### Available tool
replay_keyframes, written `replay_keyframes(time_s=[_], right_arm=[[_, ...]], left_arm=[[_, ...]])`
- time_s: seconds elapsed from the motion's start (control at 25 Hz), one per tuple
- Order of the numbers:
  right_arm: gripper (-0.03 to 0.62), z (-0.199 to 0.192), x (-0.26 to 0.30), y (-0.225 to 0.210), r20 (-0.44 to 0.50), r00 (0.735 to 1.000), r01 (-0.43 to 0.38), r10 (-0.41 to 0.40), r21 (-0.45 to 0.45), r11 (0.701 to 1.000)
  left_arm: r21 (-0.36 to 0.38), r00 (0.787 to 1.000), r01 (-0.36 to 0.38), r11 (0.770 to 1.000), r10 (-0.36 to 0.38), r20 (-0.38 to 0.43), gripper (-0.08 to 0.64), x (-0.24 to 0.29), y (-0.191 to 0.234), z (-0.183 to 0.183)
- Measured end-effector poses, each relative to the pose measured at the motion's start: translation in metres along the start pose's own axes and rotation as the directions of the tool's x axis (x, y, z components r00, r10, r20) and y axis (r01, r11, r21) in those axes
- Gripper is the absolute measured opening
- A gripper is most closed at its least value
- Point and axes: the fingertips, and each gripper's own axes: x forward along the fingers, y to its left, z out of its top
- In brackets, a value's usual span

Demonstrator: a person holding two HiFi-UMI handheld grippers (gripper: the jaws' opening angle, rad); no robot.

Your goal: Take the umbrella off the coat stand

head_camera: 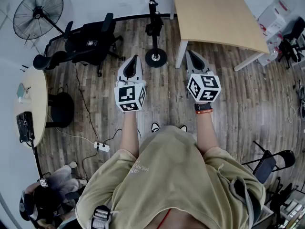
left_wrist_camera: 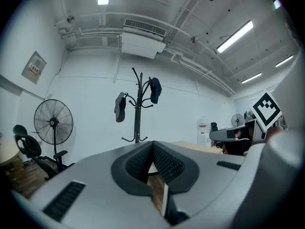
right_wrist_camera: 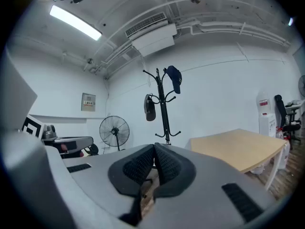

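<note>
A black coat stand (left_wrist_camera: 137, 109) rises against the white wall ahead; in the head view its round base (head_camera: 156, 57) sits on the wood floor just beyond my grippers. A folded dark umbrella (left_wrist_camera: 120, 106) hangs from a hook on its left side, also visible as the umbrella (right_wrist_camera: 150, 108) in the right gripper view. A dark cap (left_wrist_camera: 155, 89) hangs on the upper right hook. My left gripper (left_wrist_camera: 152, 143) and right gripper (right_wrist_camera: 155, 147) are held level, well short of the stand. Each has its jaws shut with nothing between them.
A light wooden table (head_camera: 214, 13) stands right of the stand. A black office chair (head_camera: 90, 42) and a floor fan (head_camera: 38, 6) are to its left. Nearer left are a round table (head_camera: 33, 99), a power strip (head_camera: 101, 147) with cables, and a crouching person (head_camera: 47, 194).
</note>
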Motion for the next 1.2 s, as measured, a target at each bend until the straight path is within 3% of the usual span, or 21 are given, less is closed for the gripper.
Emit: replay_keyframes(time_s=[0.4,0.76,1.0,1.2], right_arm=[[0.015,-0.009,0.023,0.046,-0.009,1.0,-0.001,0.001,-0.032,0.999],[0.015,-0.025,0.024,0.082,-0.013,0.999,0.048,-0.048,-0.006,0.999],[0.015,-0.029,0.025,0.076,-0.03,0.998,0.061,-0.06,0.024,0.998],[0.015,-0.034,0.057,0.059,-0.041,0.998,0.038,-0.037,0.02,0.999]], left_arm=[[0.006,1.0,0.022,1.0,-0.022,0.005,0.023,-0.009,0.041,-0.002],[-0.013,0.998,0.064,0.998,-0.064,0.009,0.023,-0.026,0.068,-0.014],[-0.038,0.997,0.075,0.996,-0.075,-0.003,0.023,-0.023,0.068,-0.02],[-0.04,0.998,0.064,0.997,-0.065,-0.017,0.023,0.009,0.069,-0.03]])
